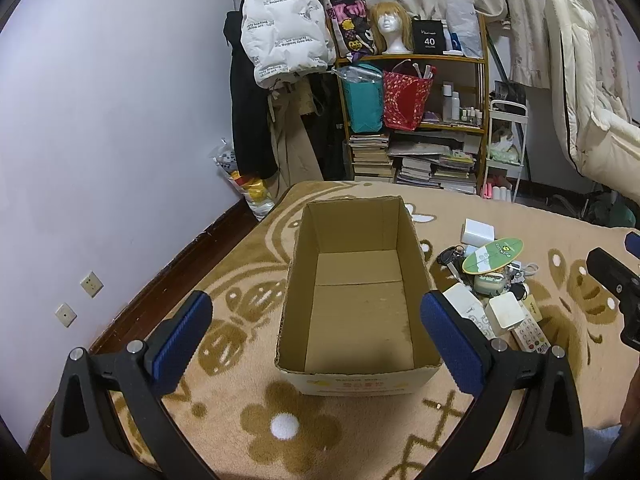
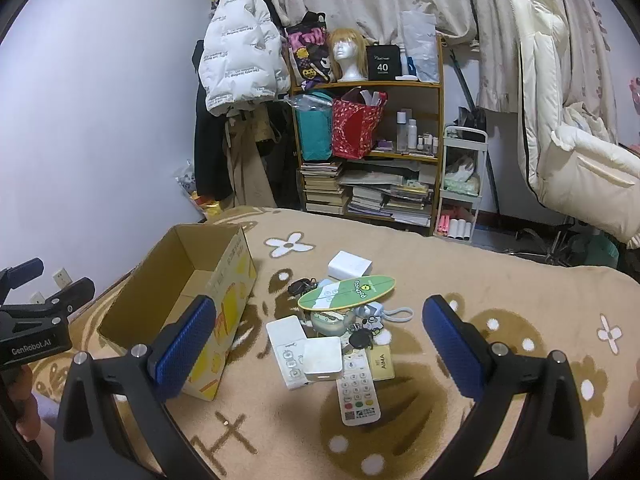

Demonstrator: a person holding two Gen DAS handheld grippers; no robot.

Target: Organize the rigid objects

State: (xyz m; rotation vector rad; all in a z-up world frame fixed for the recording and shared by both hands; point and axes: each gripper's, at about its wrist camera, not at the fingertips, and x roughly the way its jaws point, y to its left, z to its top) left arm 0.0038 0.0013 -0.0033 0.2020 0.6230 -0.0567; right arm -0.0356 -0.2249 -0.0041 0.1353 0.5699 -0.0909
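- While the left gripper (image 1: 316,328) hangs over the bed, its blue fingers (image 1: 182,334) stand wide apart with nothing between them but the view of the cardboard box (image 1: 352,280) below.
- The box sits in the centre of the left wrist view, top open, and its brown floor shows nothing inside.
- It stands on a tan blanket (image 1: 240,280) patterned with brown and white flowers.
- Over in the right wrist view, the right gripper (image 2: 320,344) is spread wide too, holding nothing, its fingers (image 2: 450,346) framing a heap of small things in the middle of the frame.
- There's the heap: a green oval board (image 2: 347,293) lies on top, tilted.
- A white remote (image 2: 357,390) with coloured buttons lies at the lower edge of the heap, nearest the camera.
- A white square box (image 2: 323,360) rests partly on the remote and on a flat white device (image 2: 286,346) beside it.
- A white block (image 2: 350,265) sits apart at the far side of the heap.
- Dark keys (image 2: 301,286) and a black round tag (image 2: 360,339) peek out from under the board; the rest of the tangle is too small to tell.
- The box stands just left of the heap in this view, yellow print on its side.
- At the left edge of the frame, the other gripper's black body shows.
- Upper centre, a shelf (image 2: 368,120) holds books, bags and a wig head.
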